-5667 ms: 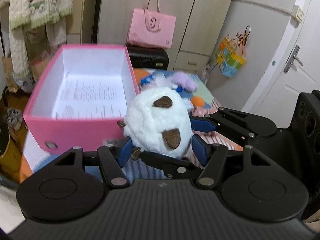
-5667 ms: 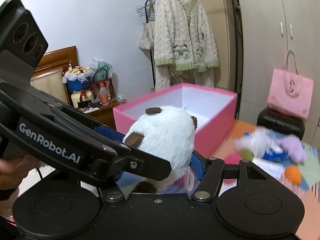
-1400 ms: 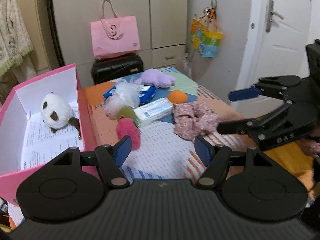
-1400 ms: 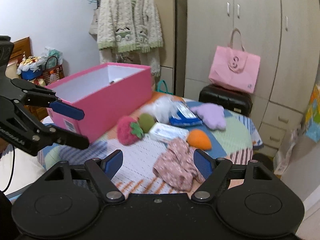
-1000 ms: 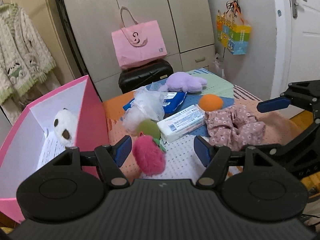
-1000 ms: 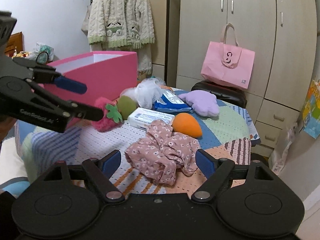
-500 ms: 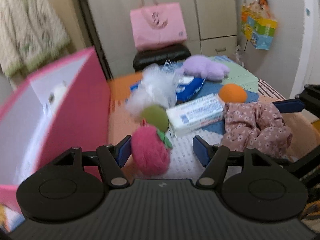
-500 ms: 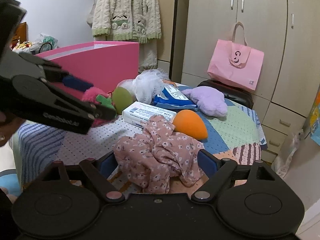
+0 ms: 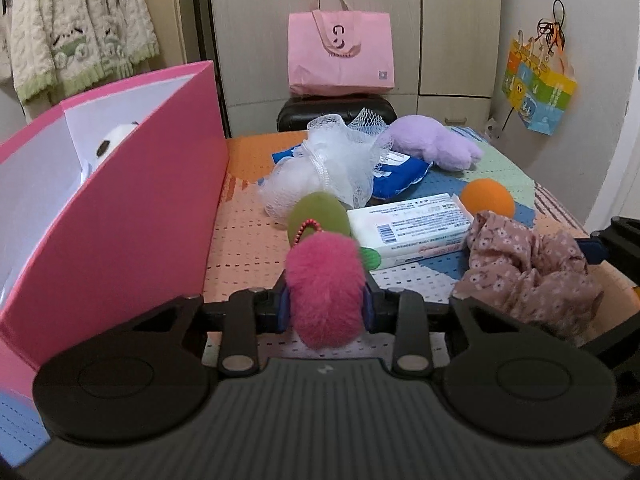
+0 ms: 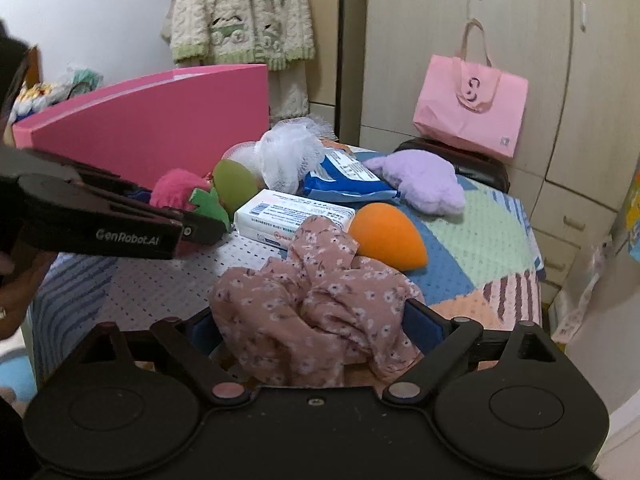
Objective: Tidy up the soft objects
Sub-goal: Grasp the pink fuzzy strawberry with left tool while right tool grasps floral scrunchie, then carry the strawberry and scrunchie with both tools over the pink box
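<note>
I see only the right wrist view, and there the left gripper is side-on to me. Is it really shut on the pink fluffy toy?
Observer: Yes. In the left wrist view the jaws of the left gripper press the pink fluffy toy from both sides.
Operator: I see only the outer wall of the pink box. Is anything inside?
Observer: A white plush with dark patches lies inside the pink box, toward its far end.
Operator: Is something attached to the toy?
Observer: A red bead loop at its top shows in front of the green sponge.
</note>
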`<state>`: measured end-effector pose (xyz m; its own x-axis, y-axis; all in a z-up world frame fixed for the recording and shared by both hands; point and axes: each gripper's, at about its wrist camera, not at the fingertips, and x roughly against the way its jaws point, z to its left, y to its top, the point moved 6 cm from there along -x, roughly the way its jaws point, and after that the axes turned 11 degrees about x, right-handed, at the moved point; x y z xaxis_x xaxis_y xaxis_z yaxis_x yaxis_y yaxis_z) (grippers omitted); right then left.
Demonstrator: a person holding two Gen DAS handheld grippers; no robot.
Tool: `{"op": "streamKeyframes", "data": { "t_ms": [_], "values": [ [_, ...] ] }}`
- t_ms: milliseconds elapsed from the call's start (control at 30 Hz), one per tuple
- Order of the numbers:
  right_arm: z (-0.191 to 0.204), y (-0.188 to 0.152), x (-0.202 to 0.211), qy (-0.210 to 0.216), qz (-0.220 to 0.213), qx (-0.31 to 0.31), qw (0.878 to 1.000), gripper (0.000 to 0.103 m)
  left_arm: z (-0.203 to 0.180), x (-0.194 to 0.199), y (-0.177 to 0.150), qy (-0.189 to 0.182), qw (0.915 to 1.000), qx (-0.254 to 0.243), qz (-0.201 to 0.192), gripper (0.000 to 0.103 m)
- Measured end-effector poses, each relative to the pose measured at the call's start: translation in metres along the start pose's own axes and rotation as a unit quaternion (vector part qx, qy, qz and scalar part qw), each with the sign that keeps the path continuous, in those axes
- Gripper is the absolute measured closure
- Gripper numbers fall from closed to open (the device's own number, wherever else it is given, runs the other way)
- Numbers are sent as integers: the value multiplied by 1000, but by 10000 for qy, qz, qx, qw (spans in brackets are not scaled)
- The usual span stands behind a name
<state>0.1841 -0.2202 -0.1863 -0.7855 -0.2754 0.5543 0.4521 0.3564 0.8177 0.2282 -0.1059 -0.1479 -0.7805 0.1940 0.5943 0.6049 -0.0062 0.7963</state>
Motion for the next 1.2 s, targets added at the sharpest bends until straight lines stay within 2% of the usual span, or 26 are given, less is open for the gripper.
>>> {"op": "streamKeyframes", "data": {
  "t_ms": [100, 200, 233, 267, 300, 367, 467, 800, 1067, 1200],
  "values": [
    [2, -2, 1, -85, -125, -204, 9997, 9, 1, 3, 0, -50, 10000, 40, -36, 73],
    [5, -3, 4, -291, -246, -207, 9991, 35, 2, 9, 1, -141, 9999, 34, -77, 73],
    [6, -3, 6, -315, -281, -191, 9989, 48, 1, 12, 1, -165, 9998, 17, -95, 73],
    [6, -2, 7, -317, -286, -207, 9989, 57, 1, 14, 1, -186, 9998, -10, -98, 73],
    [7, -2, 8, -332, -288, -215, 9988, 63, 0, 16, 0, -213, 9997, -44, -94, 73],
    [12, -2, 10, -452, -335, -191, 9982, 69, -1, 20, -1, -287, 9995, -74, -46, 73],
    [22, -5, 13, -484, -440, -172, 9977, 73, 0, 26, -3, -463, 9989, -40, 105, 73],
    [27, -10, 39, -199, -446, -638, 9968, 73, 8, 54, -13, -842, 9956, 125, 384, 73],
    [46, -6, 55, -24, -319, -446, 9985, 73, 14, 72, -24, -779, 9949, -39, 645, 73],
    [53, -1, 62, 233, -236, -527, 9981, 73, 21, 84, -27, -802, 9943, -58, 695, 73]
  ]
}}
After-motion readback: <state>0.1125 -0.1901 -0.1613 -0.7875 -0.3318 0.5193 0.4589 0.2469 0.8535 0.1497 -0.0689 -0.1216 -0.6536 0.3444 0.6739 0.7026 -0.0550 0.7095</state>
